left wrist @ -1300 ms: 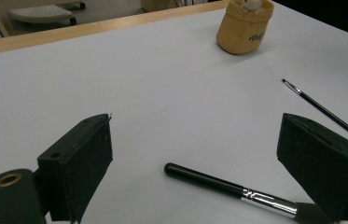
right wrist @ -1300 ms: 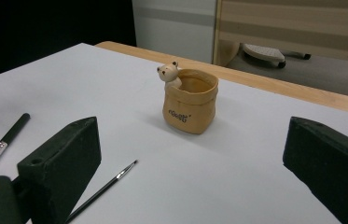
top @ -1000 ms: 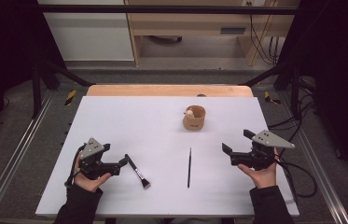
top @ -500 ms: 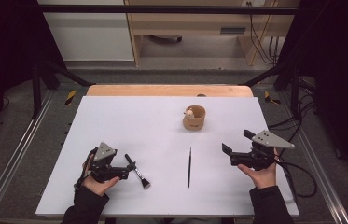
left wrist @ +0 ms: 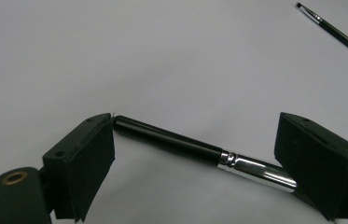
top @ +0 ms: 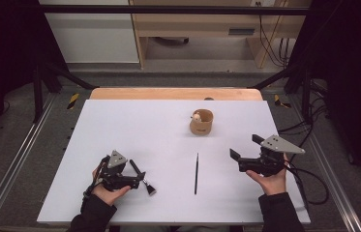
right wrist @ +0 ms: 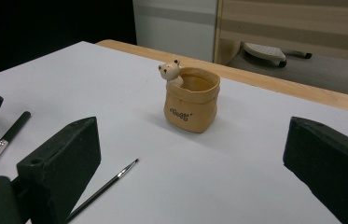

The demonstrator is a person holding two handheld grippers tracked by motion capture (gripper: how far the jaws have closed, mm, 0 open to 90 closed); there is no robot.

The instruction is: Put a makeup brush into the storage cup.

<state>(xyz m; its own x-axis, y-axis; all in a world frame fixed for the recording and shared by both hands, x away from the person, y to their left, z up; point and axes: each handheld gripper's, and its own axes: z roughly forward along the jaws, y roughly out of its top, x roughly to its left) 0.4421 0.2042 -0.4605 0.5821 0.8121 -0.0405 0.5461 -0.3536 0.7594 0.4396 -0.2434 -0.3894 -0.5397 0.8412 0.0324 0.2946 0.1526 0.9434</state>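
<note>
Table [top: 120, 125] first, a white sheet with a small tan bear-topped pot [top: 201, 122] toward the far side, and the work is down at the near left corner. Left gripper [top: 137, 178] sits low over the makeup brush [top: 142, 176], jaws spread wide with the brush lying between them. In the left gripper view that brush [left wrist: 176, 142] runs across the gap: black handle tip touching or just off the left jaw, silver ferrule running in by the right jaw. Best move, I'd say: centre the jaws on the black handle near the ferrule, stay flat to the sheet, then close slowly so the round handle doesn't roll or skid out. Right gripper [top: 243, 157] hangs above the near right side, also spread and holding nothing, looking at the pot [right wrist: 191, 101]. Thin liner brush [top: 196, 173] lies between the two grippers, well apart from both.
</note>
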